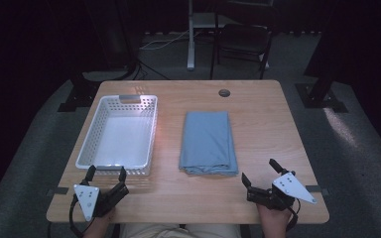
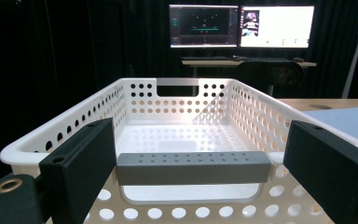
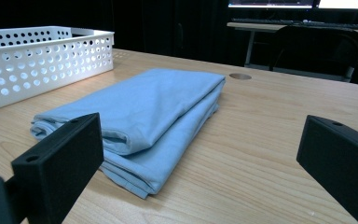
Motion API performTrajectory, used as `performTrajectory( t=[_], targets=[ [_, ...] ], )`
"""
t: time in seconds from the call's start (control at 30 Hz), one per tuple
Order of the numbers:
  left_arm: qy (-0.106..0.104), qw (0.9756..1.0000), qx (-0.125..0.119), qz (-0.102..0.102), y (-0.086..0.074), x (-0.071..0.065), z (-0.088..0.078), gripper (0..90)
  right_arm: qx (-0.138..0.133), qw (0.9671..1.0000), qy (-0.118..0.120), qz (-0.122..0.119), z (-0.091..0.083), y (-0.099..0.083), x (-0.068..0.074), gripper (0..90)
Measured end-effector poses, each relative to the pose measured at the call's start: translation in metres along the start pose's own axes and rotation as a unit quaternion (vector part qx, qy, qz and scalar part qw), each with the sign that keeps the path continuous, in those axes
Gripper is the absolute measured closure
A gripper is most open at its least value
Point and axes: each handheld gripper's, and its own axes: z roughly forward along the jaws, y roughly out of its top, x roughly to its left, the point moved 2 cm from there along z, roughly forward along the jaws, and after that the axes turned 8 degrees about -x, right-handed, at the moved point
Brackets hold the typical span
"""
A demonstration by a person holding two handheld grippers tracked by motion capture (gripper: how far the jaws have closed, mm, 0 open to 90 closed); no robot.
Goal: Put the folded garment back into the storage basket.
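A folded light-blue cloth (image 1: 208, 143) lies flat at the middle of the wooden table (image 1: 258, 104); in the right gripper view the cloth (image 3: 154, 112) sits just ahead and left of the jaws. A white perforated basket (image 1: 110, 163) stands empty at the left, with a grey handle bar (image 2: 193, 167) on its near wall. My left gripper (image 1: 106, 172) is open right at the basket's near rim. My right gripper (image 1: 261, 171) is open near the table's front edge, right of the cloth's near corner, holding nothing.
A round cable hole (image 1: 223, 92) sits at the table's far edge. Beyond the table stand a black chair (image 1: 243, 39) and a desk leg (image 1: 191, 34). Monitors (image 2: 242, 25) glow on a far desk. Bare wood lies right of the cloth.
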Motion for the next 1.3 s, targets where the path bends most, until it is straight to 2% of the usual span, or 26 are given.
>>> performTrajectory(
  t=[0.2,0.23,0.37,0.53,0.67,0.87,0.97,1.03,1.13,1.17,1.3],
  targets=[
    [-0.007,1.0000,-0.002,-0.001,0.0000,0.0004,-0.0005,10.7,0.002,1.0000,-0.009,0.002,0.0003,-0.0003,-0.0011,0.2],
    [-0.010,0.9999,-0.006,-0.001,-0.0001,0.0001,-0.0013,10.7,0.002,1.0000,-0.005,-0.006,0.0010,0.0000,0.0005,0.2],
    [-0.010,0.9999,-0.008,0.000,0.0000,0.0003,-0.0019,10.7,0.007,0.9999,-0.005,-0.014,0.0004,-0.0007,0.0020,0.2],
    [-0.008,0.9999,-0.008,0.000,-0.0001,0.0003,-0.0020,10.7,0.002,1.0000,-0.001,0.007,-0.0030,-0.0003,-0.0014,0.2],
    [-0.008,0.9999,-0.008,0.000,-0.0001,0.0002,-0.0019,10.7,0.001,0.9998,0.020,0.004,-0.0020,-0.0005,0.0002,0.1],
    [-0.005,1.0000,-0.008,0.000,0.0000,0.0002,-0.0019,10.7,0.009,0.9995,0.030,-0.004,0.0018,-0.0007,0.0024,0.2],
    [-0.007,0.9999,-0.008,-0.007,0.0002,0.0002,-0.0029,10.7,0.017,0.9993,0.034,0.002,0.0031,-0.0004,0.0021,0.2],
    [0.003,0.9998,-0.020,-0.006,0.0004,-0.0001,-0.0055,10.7,0.019,0.9991,0.036,0.006,0.0036,-0.0002,0.0021,0.2],
    [-0.004,0.9999,-0.014,-0.001,0.0003,-0.0010,-0.0045,10.7,0.034,0.9975,0.054,0.032,0.0049,0.0008,0.0023,1.3],
    [-0.006,1.0000,-0.007,0.000,0.0002,-0.0012,-0.0033,10.7,0.035,0.9975,0.053,0.031,0.0044,0.0014,0.0027,1.3],
    [-0.010,0.9999,-0.007,0.000,0.0002,-0.0010,-0.0033,10.7,0.039,0.9978,0.048,0.022,0.0032,0.0048,0.0040,1.3]
  ],
)
